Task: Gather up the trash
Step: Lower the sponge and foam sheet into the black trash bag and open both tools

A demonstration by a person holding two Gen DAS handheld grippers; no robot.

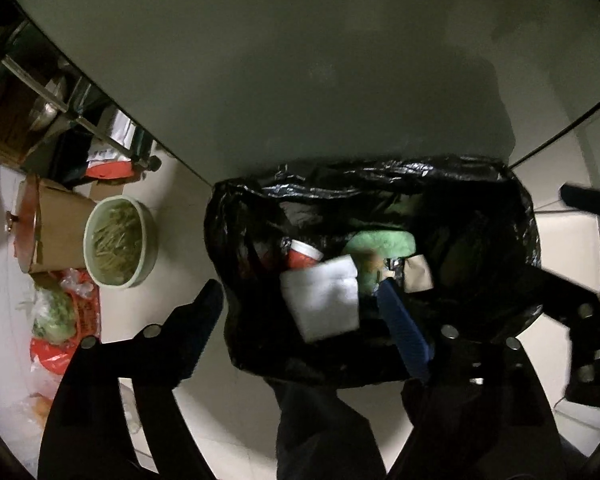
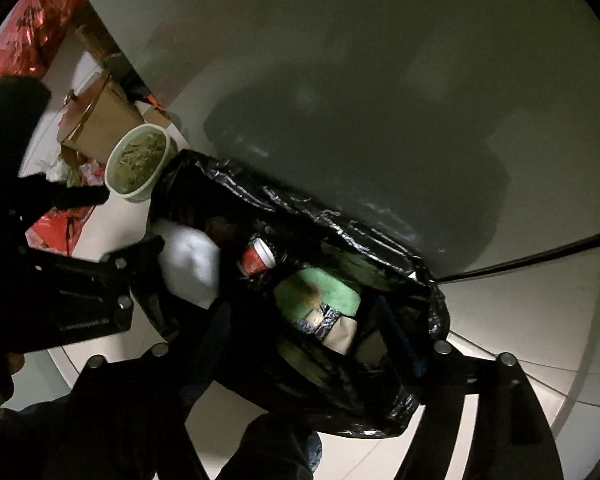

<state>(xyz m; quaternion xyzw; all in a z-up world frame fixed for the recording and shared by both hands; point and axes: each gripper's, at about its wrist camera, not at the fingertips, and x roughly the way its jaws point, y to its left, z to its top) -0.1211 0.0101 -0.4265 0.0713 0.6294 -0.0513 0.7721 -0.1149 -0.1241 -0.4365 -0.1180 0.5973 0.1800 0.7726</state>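
Note:
A black trash bag (image 1: 252,216) stands open on the pale floor against a grey panel. Inside lie a red paper cup (image 1: 302,254), a green wad (image 1: 380,244) and a brown paper scrap (image 1: 418,276). A blurred white wad (image 1: 320,300) hangs loose in the bag's mouth, touching neither pad. My left gripper (image 1: 300,308) points down over the bag, open, and its blue pad (image 1: 404,332) is bare. My right gripper (image 2: 304,308) is open over the same bag (image 2: 364,232), above the green wad (image 2: 324,292) and beside the cup (image 2: 256,258). The white wad (image 2: 192,268) sits beside the left gripper (image 2: 130,220).
Left of the bag are a pale green bowl of shredded greens (image 1: 118,240), a brown paper box with a coppery lid (image 1: 56,236) and red plastic bags (image 1: 76,320). A metal rack (image 1: 40,80) stands further back. A person's dark trouser leg (image 1: 320,432) is below the bag.

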